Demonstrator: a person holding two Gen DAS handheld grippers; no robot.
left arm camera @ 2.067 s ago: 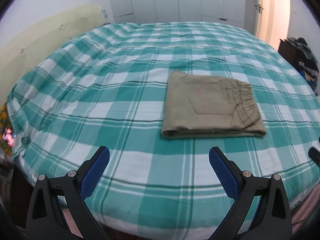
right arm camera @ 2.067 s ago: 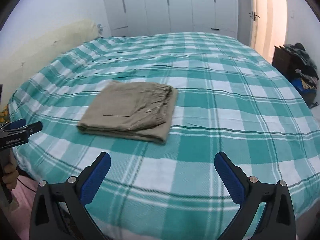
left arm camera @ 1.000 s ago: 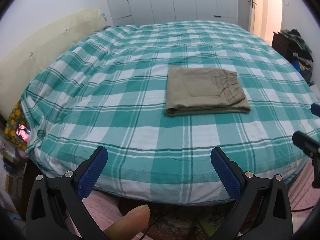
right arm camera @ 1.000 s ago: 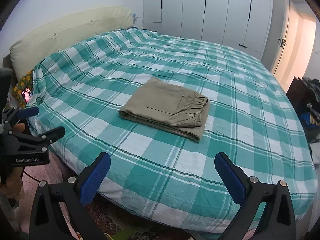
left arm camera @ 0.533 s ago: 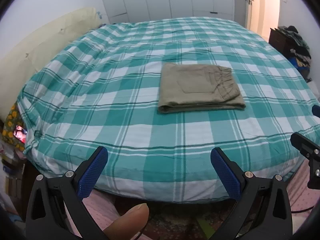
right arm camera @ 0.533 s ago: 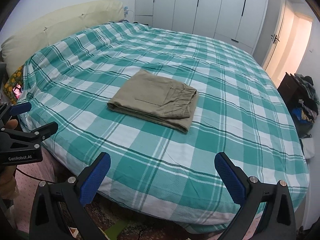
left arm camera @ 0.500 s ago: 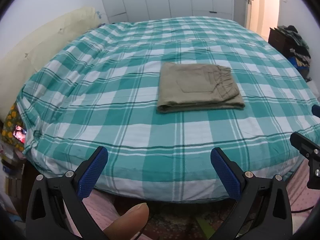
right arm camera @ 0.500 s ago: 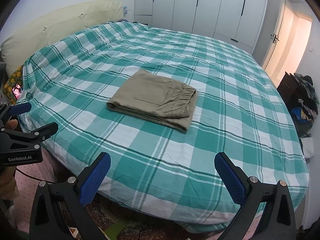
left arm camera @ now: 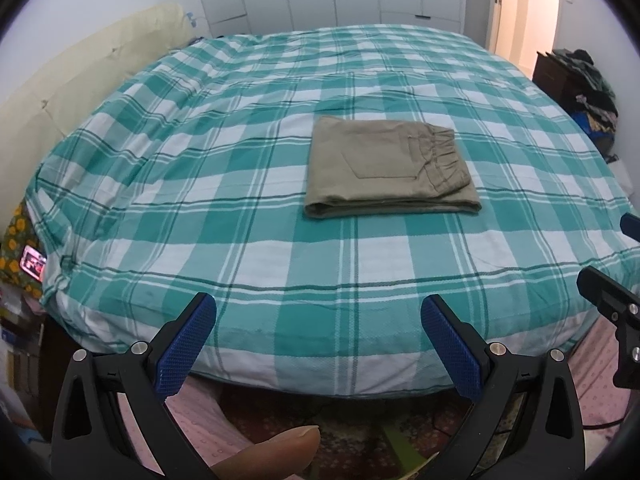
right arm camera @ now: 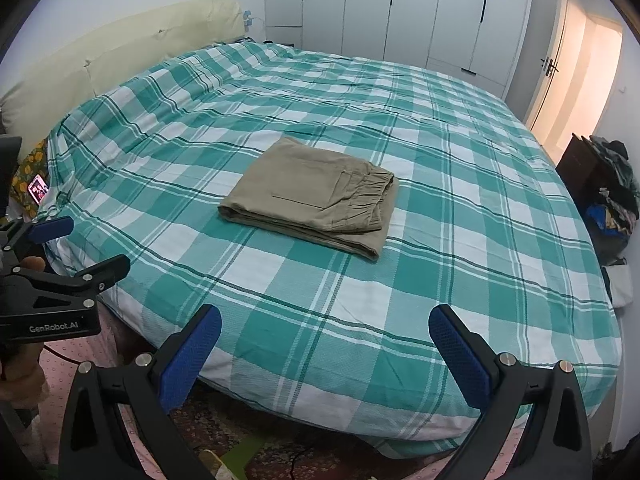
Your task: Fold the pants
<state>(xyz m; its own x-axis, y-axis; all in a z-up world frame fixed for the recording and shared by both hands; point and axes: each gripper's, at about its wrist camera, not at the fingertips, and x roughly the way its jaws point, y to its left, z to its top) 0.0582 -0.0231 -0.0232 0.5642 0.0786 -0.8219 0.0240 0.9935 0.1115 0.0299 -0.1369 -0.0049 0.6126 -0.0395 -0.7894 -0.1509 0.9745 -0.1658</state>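
Pants (left arm camera: 390,168) folded, lower layers hidden underneath.

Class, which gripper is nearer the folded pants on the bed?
Right, but only marginally: the right gripper faces the pants almost straight ahead; the left gripper has them ahead and rightward. Both hang beyond the bed edge, jaws open.

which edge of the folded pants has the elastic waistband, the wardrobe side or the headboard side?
The wardrobe-side edge of the khaki pants: the gathered waistband runs along it. The headboard-side edge is a smooth fold. Both grippers, left gripper and right gripper, are open and clear of it.
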